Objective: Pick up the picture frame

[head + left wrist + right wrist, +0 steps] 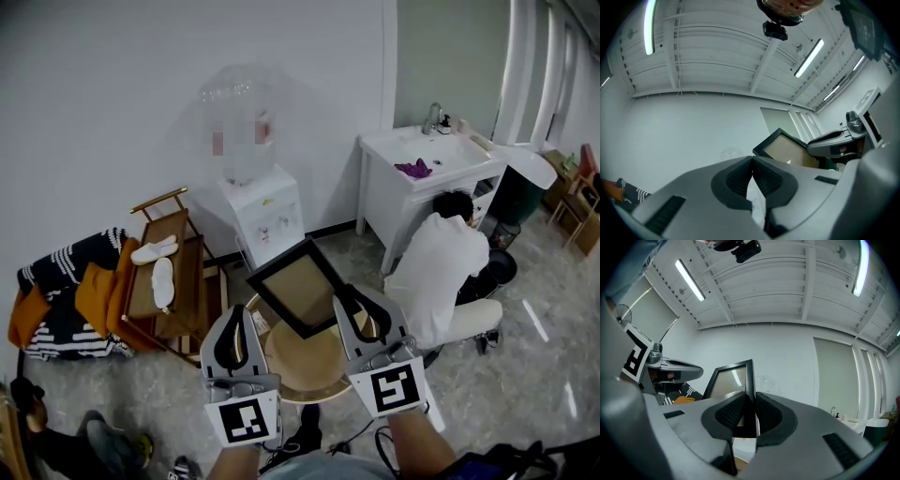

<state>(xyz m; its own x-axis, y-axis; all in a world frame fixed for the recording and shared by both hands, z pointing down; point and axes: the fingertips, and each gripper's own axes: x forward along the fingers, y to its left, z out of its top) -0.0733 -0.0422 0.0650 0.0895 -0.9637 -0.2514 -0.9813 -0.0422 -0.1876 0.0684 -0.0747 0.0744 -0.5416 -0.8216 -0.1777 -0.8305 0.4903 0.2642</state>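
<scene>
The picture frame (300, 286), black-edged with a brown panel, hangs tilted in the air above the round wooden table (302, 373). My right gripper (350, 302) is shut on the frame's right edge; in the right gripper view the black edge (749, 380) runs straight down between the pads of the gripper (750, 405). My left gripper (235, 316) sits to the left of the frame, apart from it. In its own view the left gripper (752, 162) is shut with nothing in it, and the frame (787, 149) shows beyond, beside the right gripper (830, 140).
A water dispenser (262, 214) stands at the wall behind. A wooden rack (178, 277) with white slippers and a heap of clothes (61, 305) are at left. A person in white (441, 272) crouches by the white sink cabinet (422, 173) at right.
</scene>
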